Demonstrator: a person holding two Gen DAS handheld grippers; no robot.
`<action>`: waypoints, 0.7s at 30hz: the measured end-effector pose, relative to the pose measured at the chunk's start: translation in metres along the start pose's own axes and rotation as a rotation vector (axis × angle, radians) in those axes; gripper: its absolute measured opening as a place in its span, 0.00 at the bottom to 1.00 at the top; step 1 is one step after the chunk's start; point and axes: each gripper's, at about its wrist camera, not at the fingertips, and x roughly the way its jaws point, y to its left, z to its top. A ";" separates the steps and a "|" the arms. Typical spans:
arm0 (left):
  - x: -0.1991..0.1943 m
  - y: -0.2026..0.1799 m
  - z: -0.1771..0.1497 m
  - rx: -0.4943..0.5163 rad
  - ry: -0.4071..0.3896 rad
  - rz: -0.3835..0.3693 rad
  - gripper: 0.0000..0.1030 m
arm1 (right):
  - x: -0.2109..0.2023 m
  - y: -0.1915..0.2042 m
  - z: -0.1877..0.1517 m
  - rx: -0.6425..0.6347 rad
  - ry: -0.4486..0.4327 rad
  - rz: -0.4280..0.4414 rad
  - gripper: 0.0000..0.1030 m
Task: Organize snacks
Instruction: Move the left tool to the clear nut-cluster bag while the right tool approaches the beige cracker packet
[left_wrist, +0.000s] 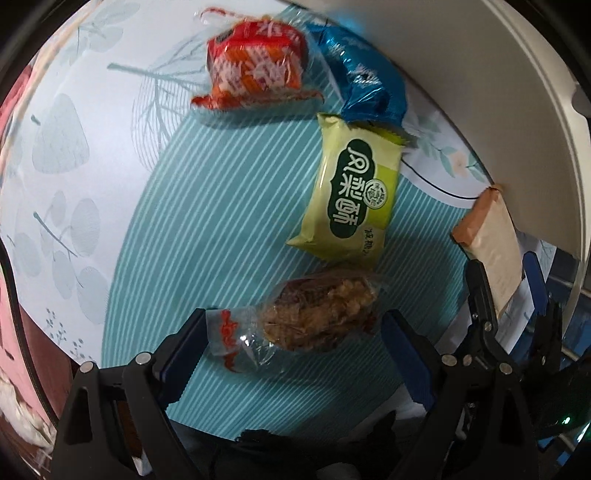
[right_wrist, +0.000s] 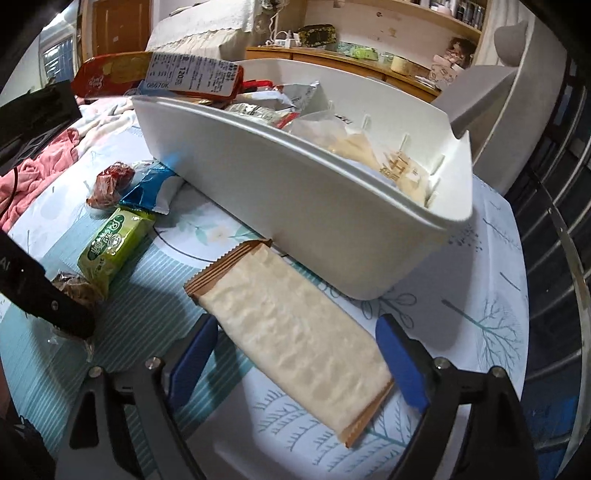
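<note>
Open striped cloth (left_wrist: 221, 206) left of the snack row. Ahead of the left gripper (left_wrist: 291, 332): clear-wrapped snack (left_wrist: 317, 317) between the spread fingers, green packet (left_wrist: 351, 192) just beyond. Close right: white bin wall (right_wrist: 295, 206), touching the beige wafer pack (right_wrist: 295, 332).

Both views are dim with a cool, bluish cast. Fisheye distortion bends the scene strongly toward black corners. In the left wrist view the red snack packet (left_wrist: 255, 66) and blue foil packet (left_wrist: 360, 77) are smeared by blur, with glare on the foil. In the right wrist view the cream wafer packet (right_wrist: 295, 332) is fairly sharp, and the white bin (right_wrist: 314, 192) casts a soft shadow onto the tablecloth (right_wrist: 480, 314).
</note>
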 end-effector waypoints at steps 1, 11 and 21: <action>0.003 -0.001 -0.001 -0.011 0.008 -0.002 0.89 | 0.001 0.001 0.000 -0.006 0.002 0.001 0.87; 0.011 -0.013 0.009 -0.043 0.043 0.044 0.85 | 0.012 -0.009 0.004 0.087 0.052 0.076 0.89; 0.002 0.008 0.018 -0.133 0.080 0.025 0.56 | 0.007 0.002 0.013 0.067 0.179 0.089 0.66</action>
